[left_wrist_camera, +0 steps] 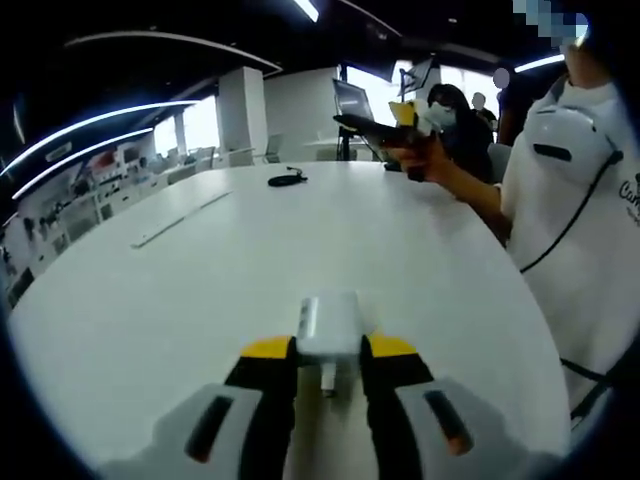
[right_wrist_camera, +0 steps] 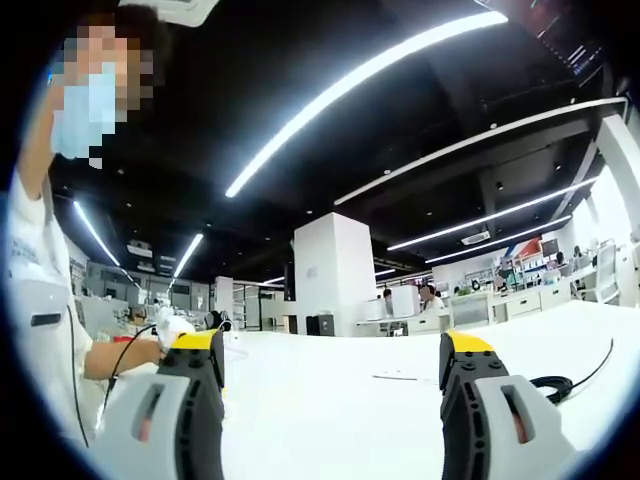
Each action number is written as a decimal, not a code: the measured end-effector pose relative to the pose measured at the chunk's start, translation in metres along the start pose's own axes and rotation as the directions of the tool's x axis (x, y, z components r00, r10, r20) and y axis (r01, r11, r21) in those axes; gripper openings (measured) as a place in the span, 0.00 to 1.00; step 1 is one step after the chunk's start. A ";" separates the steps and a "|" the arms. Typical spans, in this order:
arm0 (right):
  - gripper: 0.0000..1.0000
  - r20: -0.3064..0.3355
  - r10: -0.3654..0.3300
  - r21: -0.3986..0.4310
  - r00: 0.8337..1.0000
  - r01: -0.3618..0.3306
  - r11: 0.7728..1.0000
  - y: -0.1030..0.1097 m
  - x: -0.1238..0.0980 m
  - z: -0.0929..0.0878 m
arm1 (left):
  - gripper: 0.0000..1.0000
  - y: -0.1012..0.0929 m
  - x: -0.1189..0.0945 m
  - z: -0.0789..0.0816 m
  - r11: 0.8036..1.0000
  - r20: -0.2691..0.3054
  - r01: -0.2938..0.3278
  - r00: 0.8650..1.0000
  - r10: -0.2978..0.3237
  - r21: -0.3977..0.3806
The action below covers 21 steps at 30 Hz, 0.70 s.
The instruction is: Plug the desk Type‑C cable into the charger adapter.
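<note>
The left hand-held gripper rises from the bottom of the left gripper view, its yellow-tipped jaws closed against the sides of a white charger adapter, which sits on the white table. Far across the table lies a dark coiled cable, and to the left a long pale strip. At the upper right, a person in a white top holds the other hand-held gripper above the far edge of the table

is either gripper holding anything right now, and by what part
The left gripper clamps the white charger adapter by its two sides, near its lower end. The right gripper is open, holding nothing.
</note>
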State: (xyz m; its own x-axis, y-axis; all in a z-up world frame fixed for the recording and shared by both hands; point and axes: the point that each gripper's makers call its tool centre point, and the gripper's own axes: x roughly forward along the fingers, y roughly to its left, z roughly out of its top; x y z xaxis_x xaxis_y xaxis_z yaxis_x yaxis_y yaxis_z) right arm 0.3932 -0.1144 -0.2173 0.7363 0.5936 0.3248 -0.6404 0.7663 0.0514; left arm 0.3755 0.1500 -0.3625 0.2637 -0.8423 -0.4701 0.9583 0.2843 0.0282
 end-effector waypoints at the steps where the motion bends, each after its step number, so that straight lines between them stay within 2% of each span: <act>1: 0.91 0.000 -0.001 0.001 1.000 0.001 1.000 0.000 0.000 0.000 | 0.25 0.000 0.000 0.000 1.000 -0.001 0.000 1.000 0.000 0.002; 21: 0.91 -0.010 -0.005 -0.001 1.000 0.005 1.000 -0.002 0.001 -0.004 | 0.25 -0.010 0.003 0.002 1.000 0.031 0.023 0.999 -0.023 0.005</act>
State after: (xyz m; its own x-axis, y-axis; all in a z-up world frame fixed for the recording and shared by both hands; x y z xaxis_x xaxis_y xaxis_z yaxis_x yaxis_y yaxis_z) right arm 0.3957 -0.1142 -0.2205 0.7419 0.5921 0.3148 -0.6364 0.7696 0.0524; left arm 0.3672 0.1437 -0.3625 0.2450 -0.8622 -0.4433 0.9646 0.2628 0.0220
